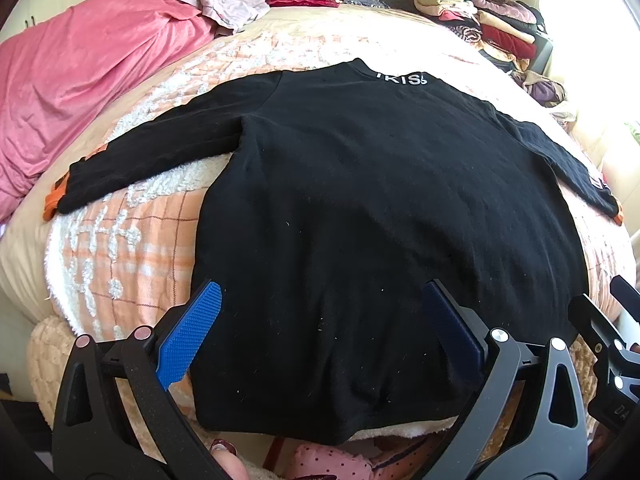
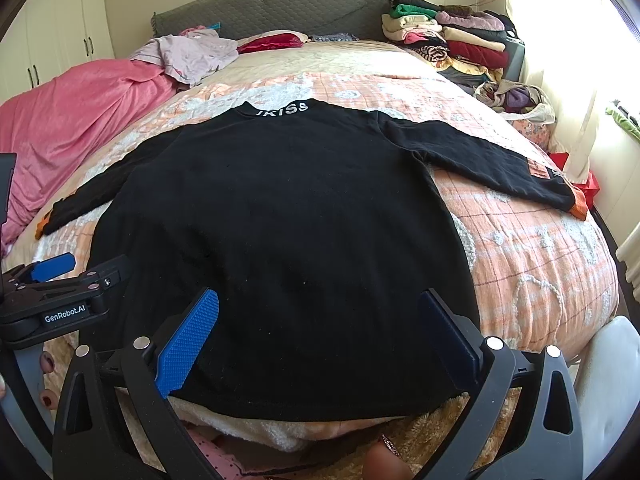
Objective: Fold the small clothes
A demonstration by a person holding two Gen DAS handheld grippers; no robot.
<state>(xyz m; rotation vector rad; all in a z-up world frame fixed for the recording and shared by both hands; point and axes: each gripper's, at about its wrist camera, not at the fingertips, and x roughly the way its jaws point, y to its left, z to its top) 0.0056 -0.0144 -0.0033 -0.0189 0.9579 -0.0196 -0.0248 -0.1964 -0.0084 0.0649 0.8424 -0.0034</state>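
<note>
A black top [image 1: 360,208] is laid flat on the orange checked blanket [image 1: 132,248], sleeves out to both sides. White letters "KISS" [image 2: 283,107] are seen on its collar, far ahead of the jaws. The left gripper [image 1: 322,328] is held wide open over the hem, nothing between its blue pads [image 1: 188,340]. The right gripper [image 2: 318,336] is spread wide too, over the hem. "GenRobot.AI" [image 2: 65,313] is read on the left gripper, seen left of the right jaws.

Daylight floods in from my right, where the window [image 2: 592,20] blows out white. Both views are sharp, with fisheye bending and dark corners.
</note>
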